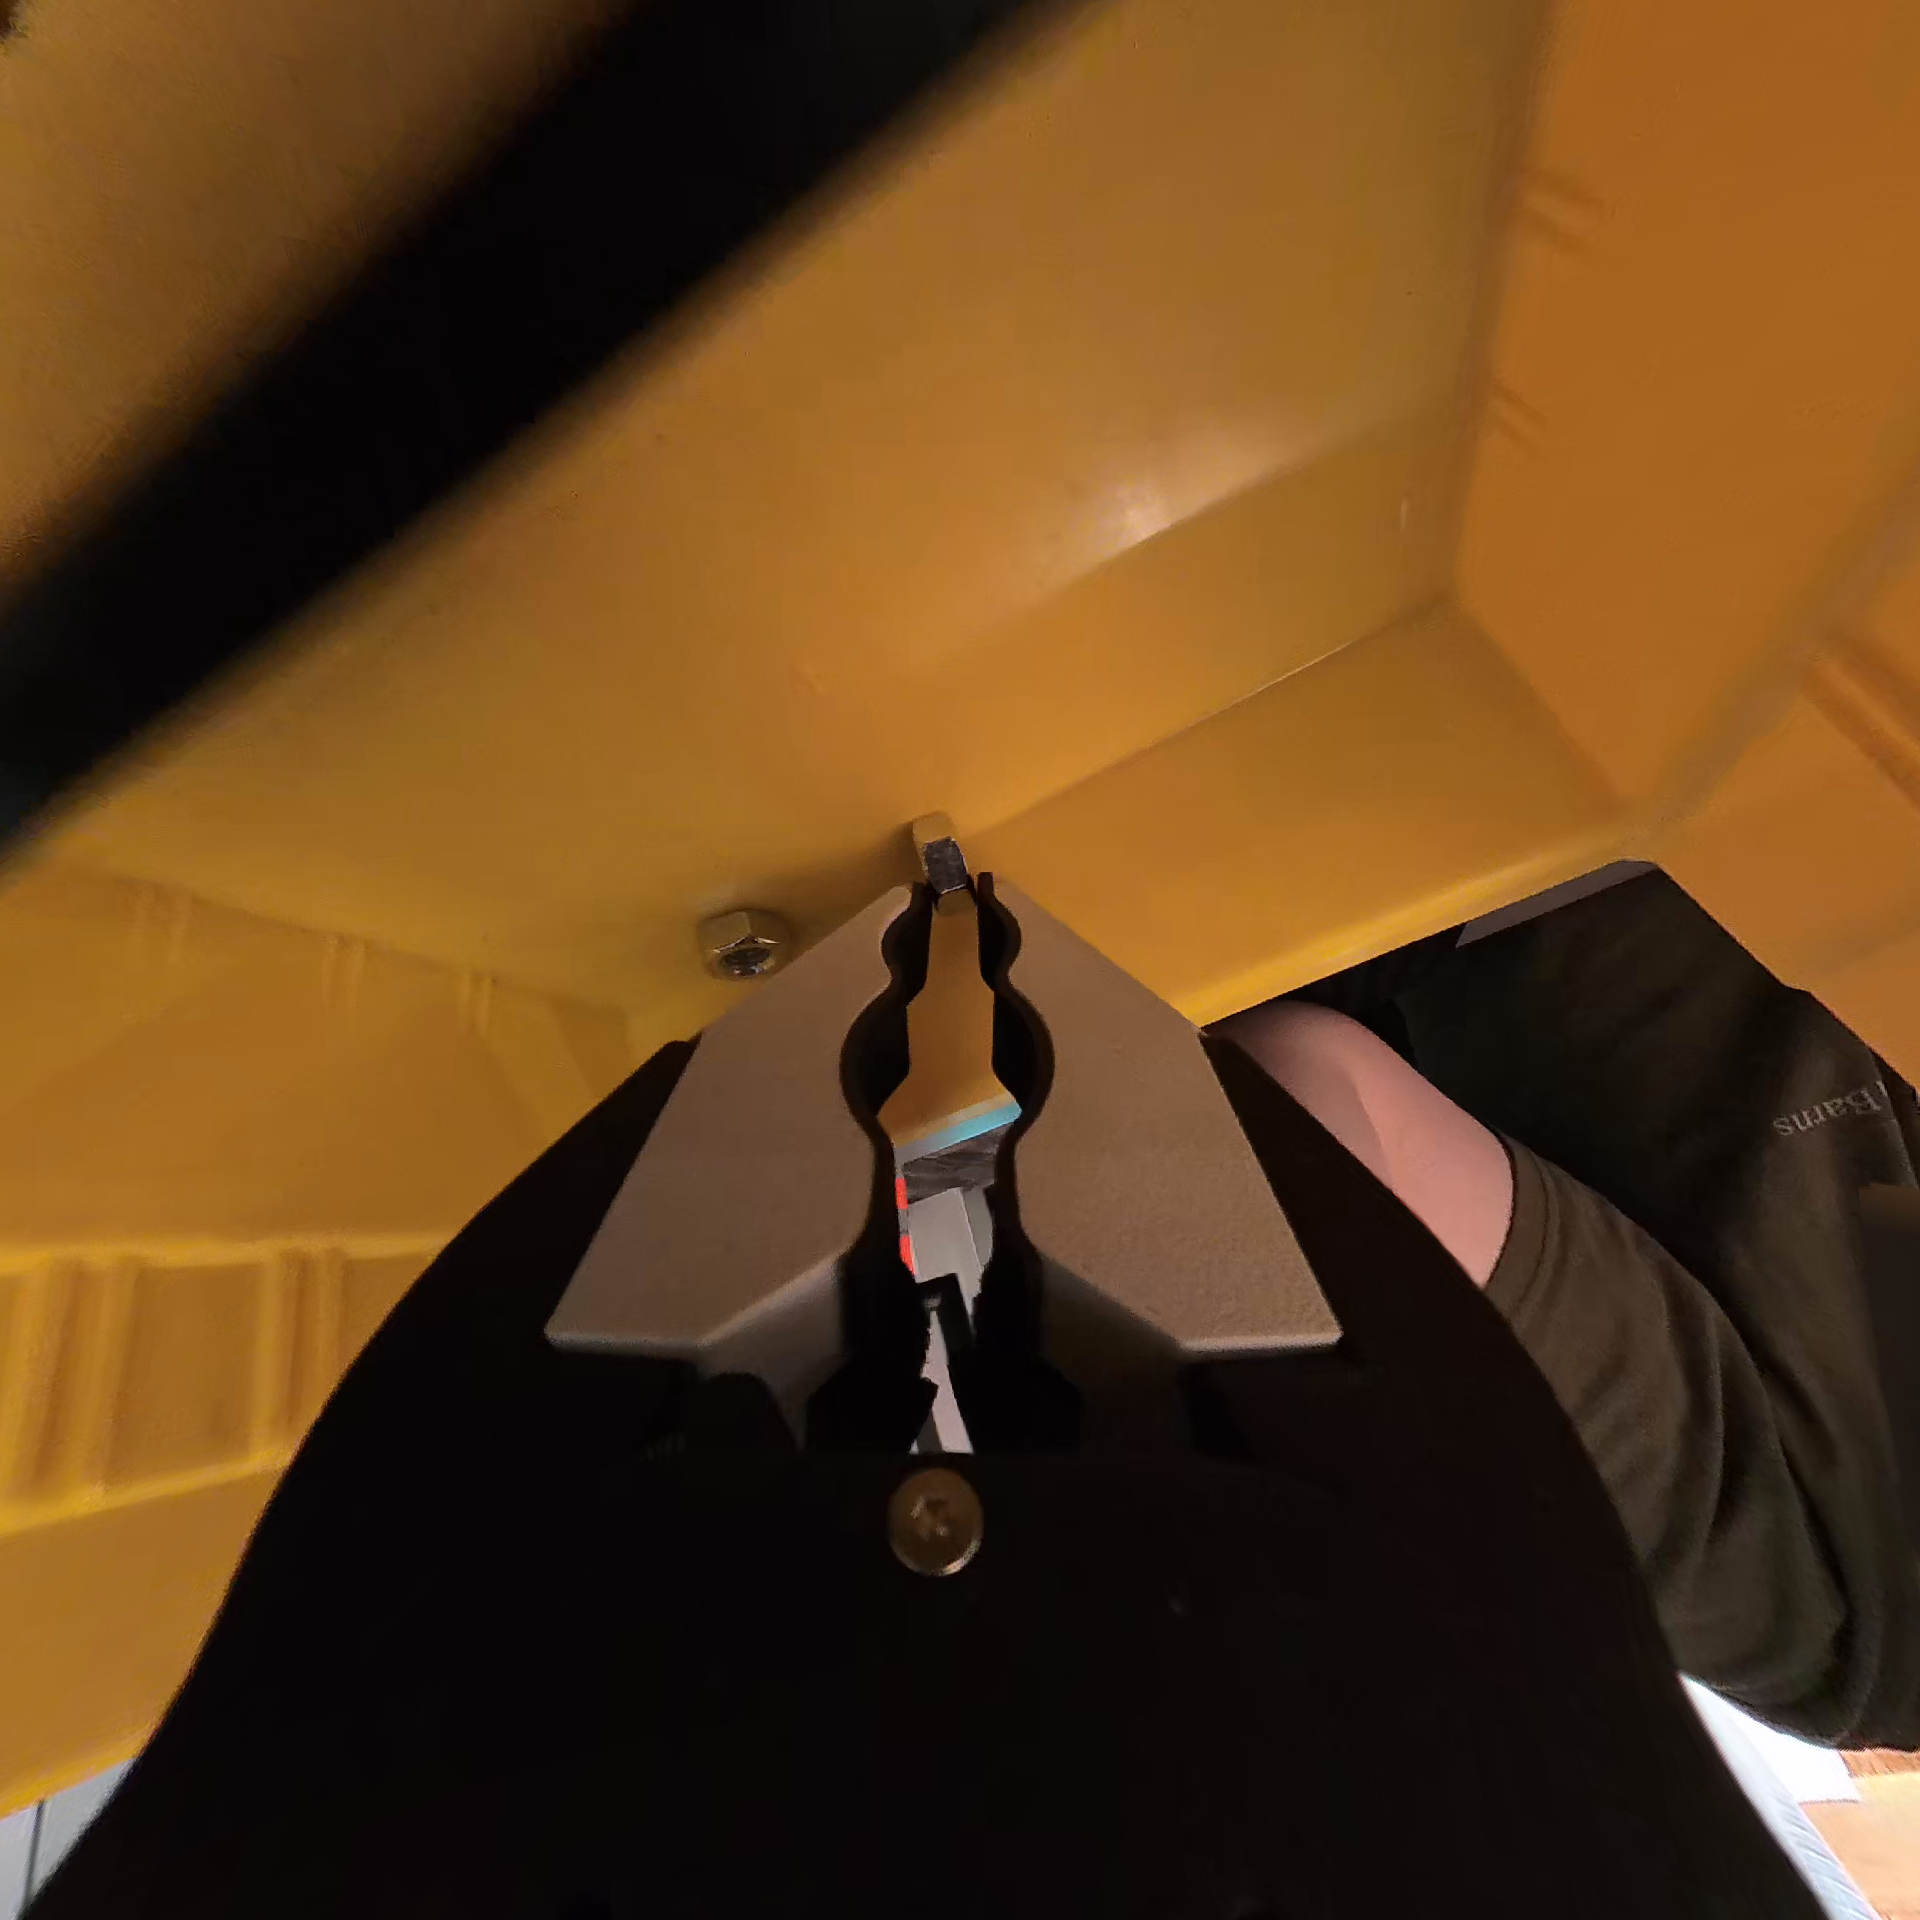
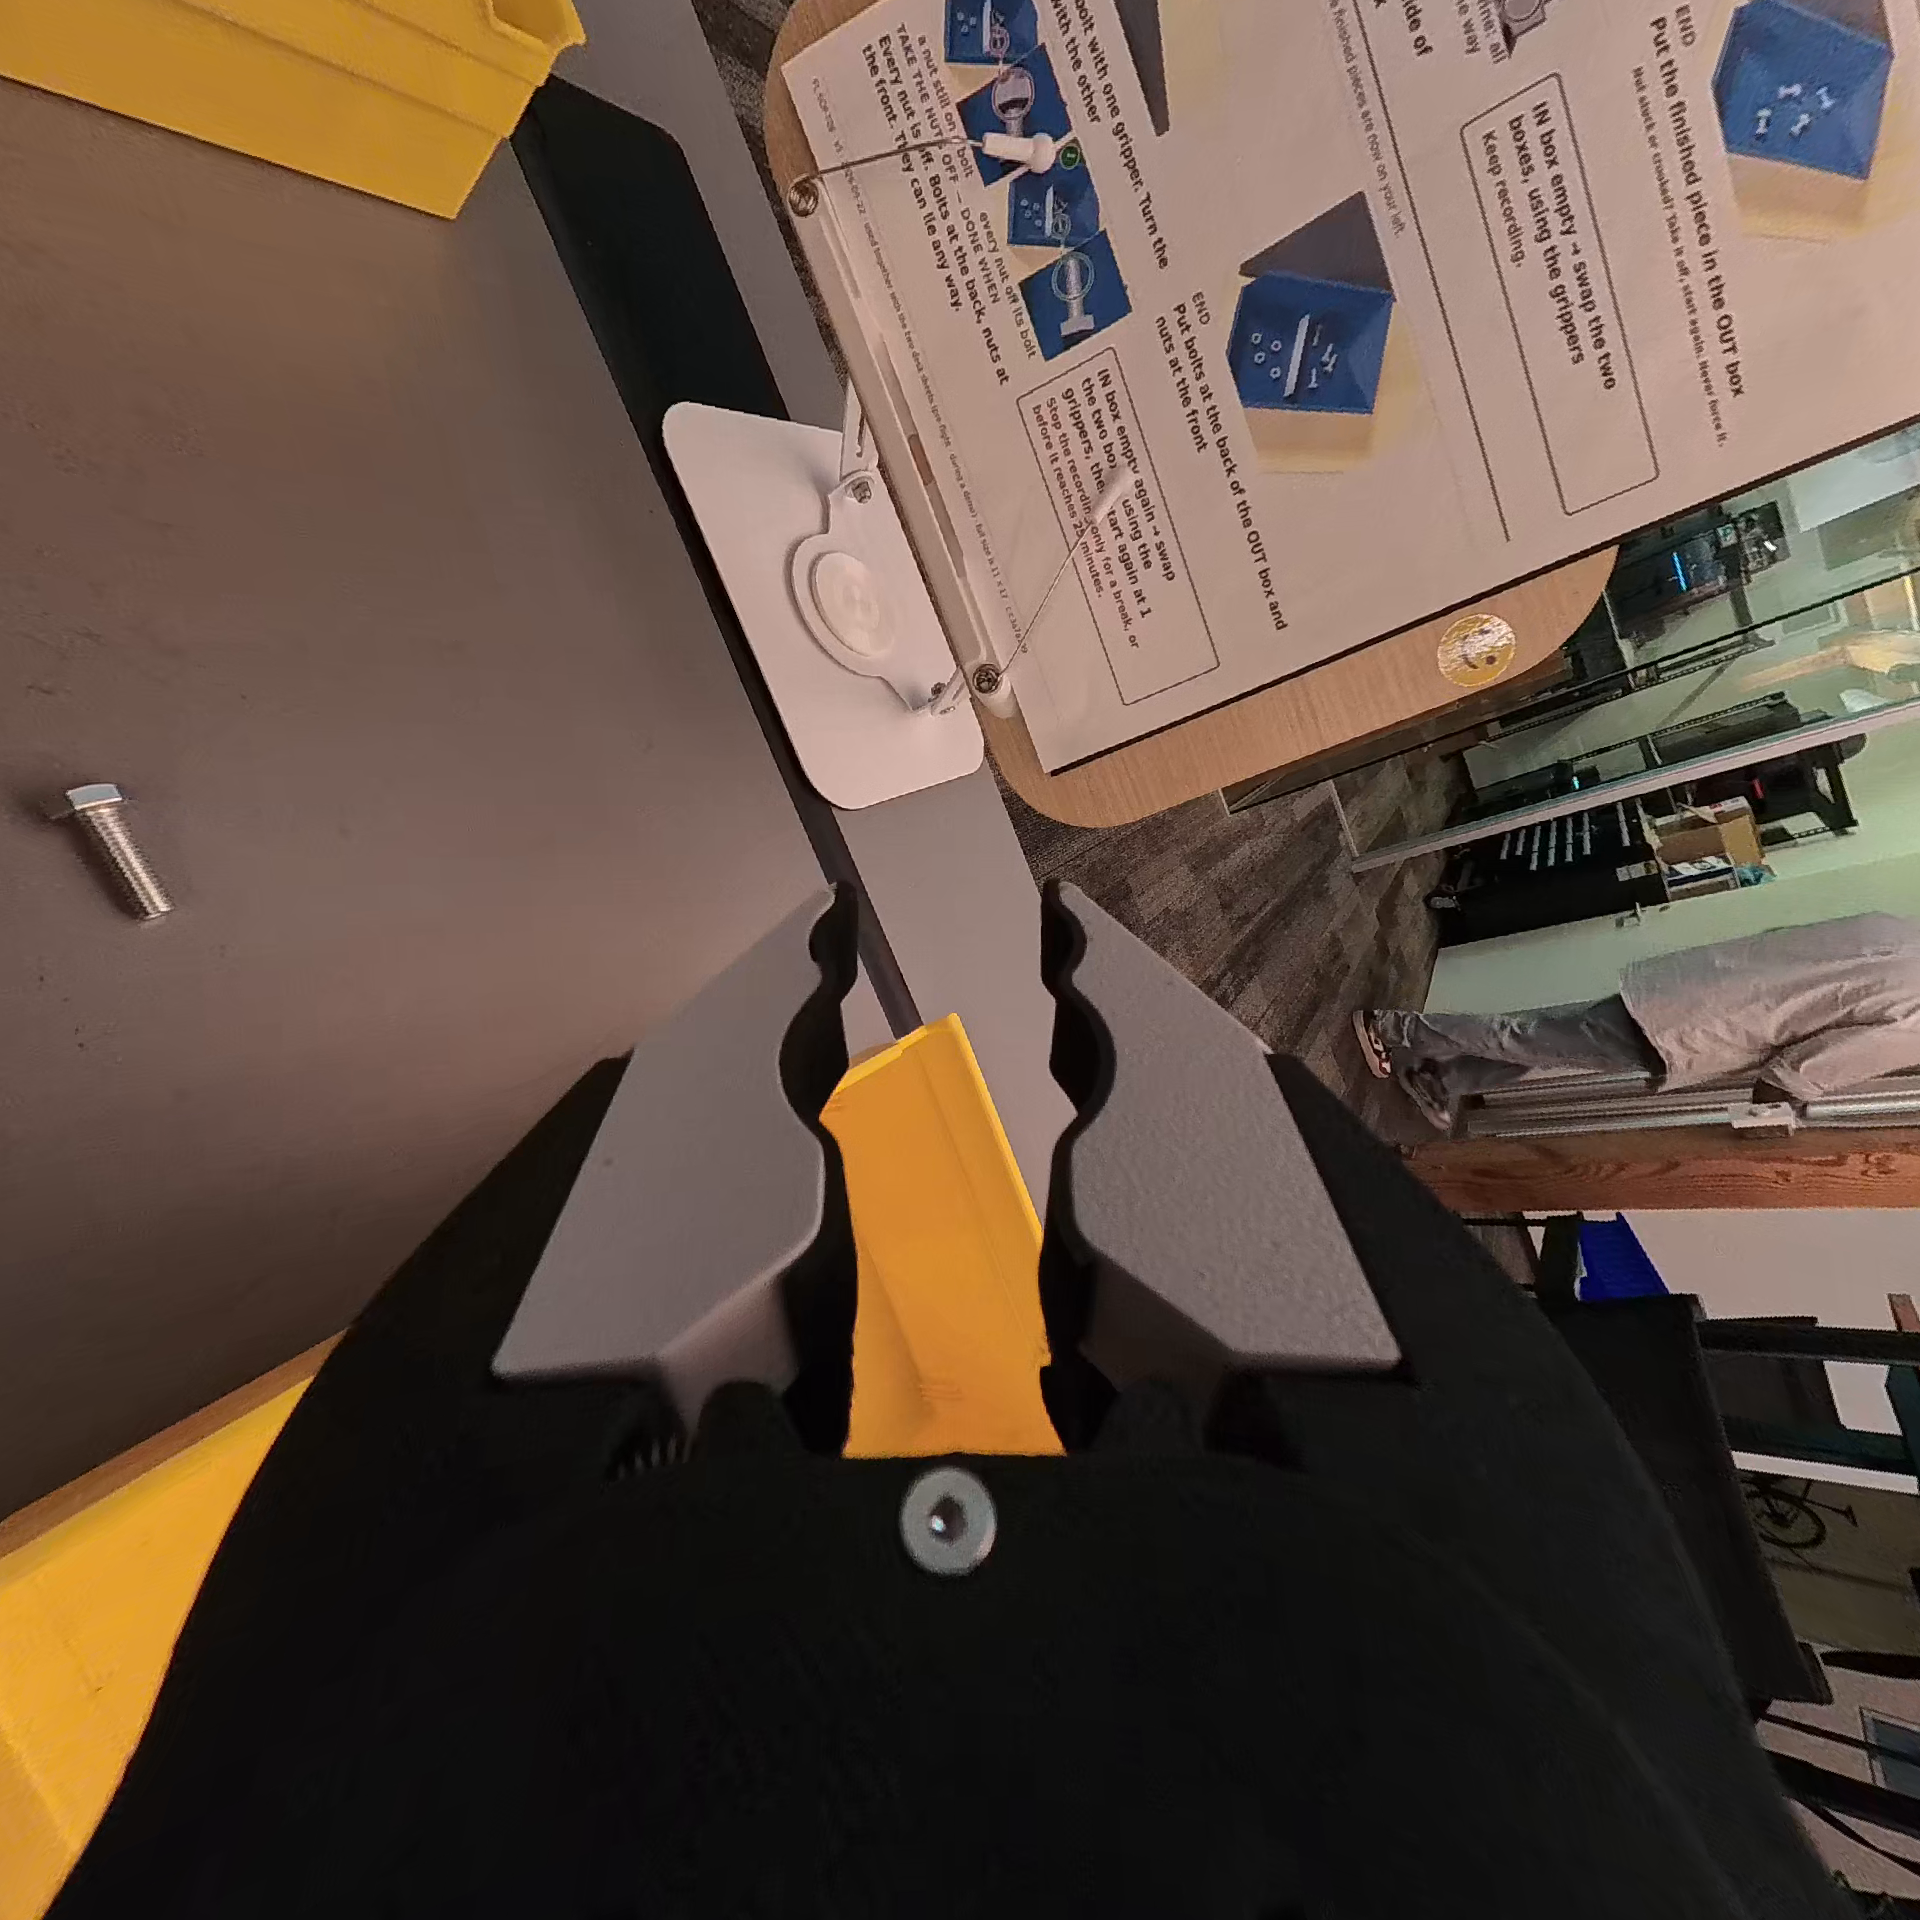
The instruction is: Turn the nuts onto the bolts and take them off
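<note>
In the left wrist view my left gripper [image 1: 951, 896] is inside a yellow box [image 1: 1039, 582] and its fingertips are shut on a small silver nut [image 1: 943, 868], held on edge at the box floor. A second silver nut [image 1: 742, 942] lies flat on the box floor just to its left. In the right wrist view my right gripper [image 2: 948, 906] is open and empty, held above the dark grey table [image 2: 343, 582]. A silver hex-head bolt [image 2: 114, 850] lies on the table to the left of the right gripper, well apart from it.
A yellow box [image 2: 914, 1226] shows between and below the right fingers, and another yellow box [image 2: 291, 83] stands at the top left. A printed sheet on a wooden board [image 2: 1299, 343] in a white stand [image 2: 831, 603] stands beyond the table edge. A person's arm [image 1: 1382, 1122] is at the right. Tip to tip, the grippers are about 50 cm apart. About 25 cm separates my right fingertips from the silver hex-head bolt [image 2: 114, 850].
</note>
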Action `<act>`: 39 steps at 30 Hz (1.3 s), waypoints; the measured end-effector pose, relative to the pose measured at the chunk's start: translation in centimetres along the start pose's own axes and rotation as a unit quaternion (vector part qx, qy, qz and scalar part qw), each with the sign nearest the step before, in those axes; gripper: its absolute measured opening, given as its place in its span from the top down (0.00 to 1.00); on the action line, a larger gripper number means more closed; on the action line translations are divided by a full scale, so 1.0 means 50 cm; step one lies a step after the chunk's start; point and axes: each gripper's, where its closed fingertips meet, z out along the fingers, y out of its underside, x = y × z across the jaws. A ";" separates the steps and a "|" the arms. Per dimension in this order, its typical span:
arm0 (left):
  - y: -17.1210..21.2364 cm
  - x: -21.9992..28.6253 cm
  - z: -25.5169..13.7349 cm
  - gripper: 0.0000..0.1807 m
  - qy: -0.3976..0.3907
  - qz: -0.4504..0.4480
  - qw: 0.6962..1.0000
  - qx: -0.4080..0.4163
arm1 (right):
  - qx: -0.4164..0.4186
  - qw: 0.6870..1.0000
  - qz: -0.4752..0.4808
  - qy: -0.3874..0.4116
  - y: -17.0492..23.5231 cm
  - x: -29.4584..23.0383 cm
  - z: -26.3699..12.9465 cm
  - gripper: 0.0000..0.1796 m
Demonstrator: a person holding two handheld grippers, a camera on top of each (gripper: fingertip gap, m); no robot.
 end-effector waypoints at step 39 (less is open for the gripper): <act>-0.141 0.544 -0.126 0.96 -0.049 0.502 0.820 0.271 | -0.006 0.999 -0.021 -0.040 0.003 -0.039 0.032 0.81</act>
